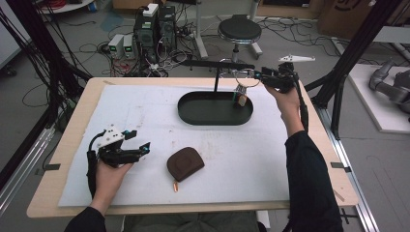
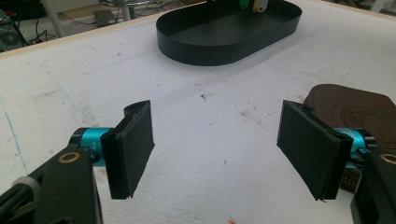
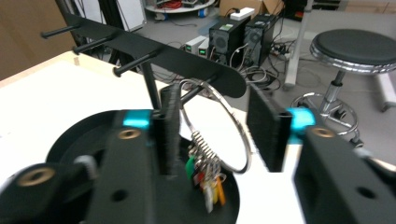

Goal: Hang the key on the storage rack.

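Observation:
A large metal key ring with a bunch of coloured keys hangs from a peg of the black rack. The rack stands in the black oval tray at the back of the table. My right gripper is open, one pad on each side of the ring and neither pressing on it. In the high view that gripper is raised at the tray's right end, by the ring. My left gripper rests open and empty at the front left. A brown leather pouch lies just right of it.
A white mat covers most of the wooden table. Behind the table stand a round stool and computer boxes among cables. Black frame struts rise at the right.

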Motion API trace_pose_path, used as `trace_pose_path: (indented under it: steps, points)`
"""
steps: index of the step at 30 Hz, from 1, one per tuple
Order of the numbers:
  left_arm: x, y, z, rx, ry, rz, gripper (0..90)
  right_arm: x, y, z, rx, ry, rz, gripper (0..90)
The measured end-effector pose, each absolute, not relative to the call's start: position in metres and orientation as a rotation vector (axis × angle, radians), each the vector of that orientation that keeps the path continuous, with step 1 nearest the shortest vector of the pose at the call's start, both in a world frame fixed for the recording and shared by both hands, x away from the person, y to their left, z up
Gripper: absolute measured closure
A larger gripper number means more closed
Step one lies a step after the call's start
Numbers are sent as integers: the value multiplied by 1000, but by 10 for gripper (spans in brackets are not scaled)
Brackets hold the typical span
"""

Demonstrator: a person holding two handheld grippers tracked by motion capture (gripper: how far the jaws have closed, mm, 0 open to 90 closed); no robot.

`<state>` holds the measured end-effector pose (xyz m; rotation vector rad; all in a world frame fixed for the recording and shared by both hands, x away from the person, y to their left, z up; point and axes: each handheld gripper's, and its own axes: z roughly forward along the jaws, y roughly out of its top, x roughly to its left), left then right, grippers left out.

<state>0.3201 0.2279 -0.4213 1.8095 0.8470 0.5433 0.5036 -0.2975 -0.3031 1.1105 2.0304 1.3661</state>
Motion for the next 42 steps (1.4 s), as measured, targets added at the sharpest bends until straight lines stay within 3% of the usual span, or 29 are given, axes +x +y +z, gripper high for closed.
trace_pose_path:
  steps: [4,14,31,42]
  points:
    - [323,227,-419,1795,846,559,261,490,-299,-294,1070,2068,1365,480]
    - [330,224,-409,1771,866,547,261,450,-307,-280,988,2064,1395,461]
    - [334,219,-406,1806,854,541,244,368,-340,-316,983,2003,1454,398]
    - [330,214,-409,1835,805,555,244,339,-354,-365,1095,1974,1479,269]
